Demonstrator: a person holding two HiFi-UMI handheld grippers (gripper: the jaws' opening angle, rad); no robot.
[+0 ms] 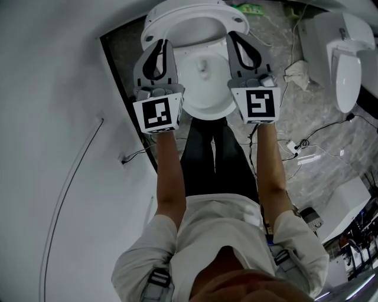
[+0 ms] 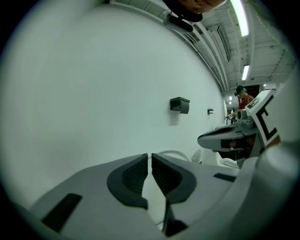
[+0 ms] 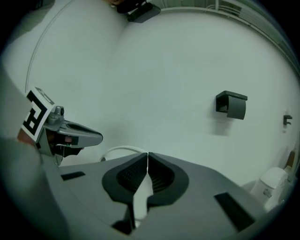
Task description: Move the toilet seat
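A white toilet stands below me, its bowl point(image 1: 204, 88) open and the seat ring point(image 1: 195, 15) at the far end. My left gripper point(image 1: 160, 42) reaches along the bowl's left side to the seat's left edge. My right gripper point(image 1: 231, 35) does the same at the seat's right edge. In the left gripper view the jaws point(image 2: 149, 157) stand almost together, with a curved white seat rim point(image 2: 173, 152) just beyond them. The right gripper's point(image 3: 147, 154) pads meet at the tips, with the seat rim point(image 3: 119, 150) behind. Whether either pinches the seat is not visible.
A white wall runs along the left, with a black holder point(image 3: 232, 104) mounted on it. A second toilet point(image 1: 345, 65) stands at the right. A crumpled cloth point(image 1: 298, 74) and cables point(image 1: 307, 141) lie on the marbled floor. A person point(image 2: 241, 96) stands far off.
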